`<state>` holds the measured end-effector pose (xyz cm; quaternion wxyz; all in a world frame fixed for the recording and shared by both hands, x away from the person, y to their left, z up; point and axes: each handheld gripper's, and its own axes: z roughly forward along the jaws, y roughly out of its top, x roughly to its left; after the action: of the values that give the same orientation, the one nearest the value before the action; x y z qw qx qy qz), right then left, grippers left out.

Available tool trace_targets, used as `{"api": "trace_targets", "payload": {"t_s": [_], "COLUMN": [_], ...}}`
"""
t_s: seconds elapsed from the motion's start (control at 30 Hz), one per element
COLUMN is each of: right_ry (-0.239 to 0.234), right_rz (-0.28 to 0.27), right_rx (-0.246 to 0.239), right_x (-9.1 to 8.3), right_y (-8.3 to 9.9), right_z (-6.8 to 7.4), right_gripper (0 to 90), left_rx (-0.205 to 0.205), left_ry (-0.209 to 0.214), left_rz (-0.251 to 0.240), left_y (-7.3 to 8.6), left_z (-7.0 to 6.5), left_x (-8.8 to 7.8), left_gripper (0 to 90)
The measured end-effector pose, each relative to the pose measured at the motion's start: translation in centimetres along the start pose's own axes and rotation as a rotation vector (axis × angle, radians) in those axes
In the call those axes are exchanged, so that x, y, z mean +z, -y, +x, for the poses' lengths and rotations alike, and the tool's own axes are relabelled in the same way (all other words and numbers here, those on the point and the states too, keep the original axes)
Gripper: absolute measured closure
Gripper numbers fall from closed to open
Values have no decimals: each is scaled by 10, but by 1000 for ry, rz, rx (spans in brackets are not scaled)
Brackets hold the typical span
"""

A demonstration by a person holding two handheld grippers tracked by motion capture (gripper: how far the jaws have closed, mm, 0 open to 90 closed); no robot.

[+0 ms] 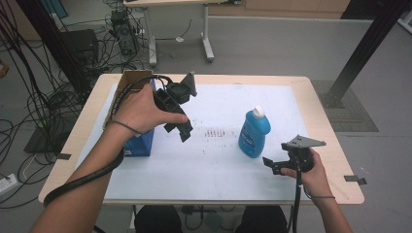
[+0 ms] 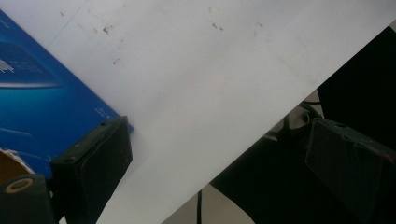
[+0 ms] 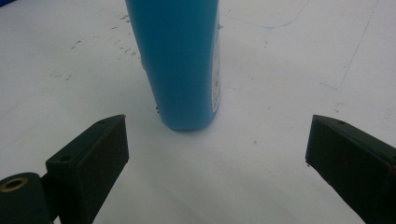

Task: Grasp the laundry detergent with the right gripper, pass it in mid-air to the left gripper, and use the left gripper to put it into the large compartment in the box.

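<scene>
Fingers of the right gripper (image 3: 217, 158) were wide apart near the blue bottle (image 1: 254, 132), standing mid-table. A bump could tip it. The left gripper (image 1: 180, 127) was open too, by the box (image 1: 138, 143).

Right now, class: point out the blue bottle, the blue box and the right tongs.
blue bottle (image 1: 253, 136), high view, middle of its body
blue box (image 1: 141, 143), high view, its front face
right tongs (image 1: 273, 165), high view, between their tips
</scene>
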<state>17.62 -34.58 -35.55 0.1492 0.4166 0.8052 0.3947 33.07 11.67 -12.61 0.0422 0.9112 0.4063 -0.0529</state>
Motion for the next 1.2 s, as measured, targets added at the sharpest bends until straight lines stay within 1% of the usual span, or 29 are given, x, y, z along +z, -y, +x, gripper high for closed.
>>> {"api": "trace_targets", "payload": {"t_s": [0.03, 0.07, 0.13, 0.23, 0.27, 0.5, 0.67, 0.83, 0.97, 1.03, 1.2], "right_ry": [5, -1, -1, 6, 1, -9, -7, -4, -2, -2, -13], "right_rz": [-3, -7, -9, -33, -40, -61, -74, -101, -110, -120, -136], "right_rx": [-2, 0, 2, 0, -1, 0, -3, -11, -12, -11, -13], "right_x": [0, 1, 2, 4, 4, 9, 12, 14, 15, 16, 19], "right_y": [1, 2, 2, 7, 8, 12, 16, 20, 21, 23, 26], "right_z": [1, 1, 1, 4, 4, 7, 10, 13, 15, 15, 17], "right_gripper": [58, 57, 56, 55, 56, 53, 49, 47, 42, 42, 37], "left_rx": [3, 4, 4, 2, 1, 2, -4, -3, -7, -3, -10], "left_ry": [0, 0, 1, -2, -3, 0, 1, 0, 3, 1, 5], "left_rz": [4, 5, 6, 2, 2, 6, 10, 11, 6, 7, 4], "left_y": [-1, -1, -1, -1, -1, -2, -2, -3, -2, -2, -2], "left_z": [0, 0, 0, -1, -1, -1, 1, 1, 1, 1, 2], "left_x": [0, 0, 0, -1, -1, -1, 0, 0, 0, 0, 2], "left_gripper": [72, 72, 72, 72, 72, 72, 74, 72, 72, 72, 73]}}
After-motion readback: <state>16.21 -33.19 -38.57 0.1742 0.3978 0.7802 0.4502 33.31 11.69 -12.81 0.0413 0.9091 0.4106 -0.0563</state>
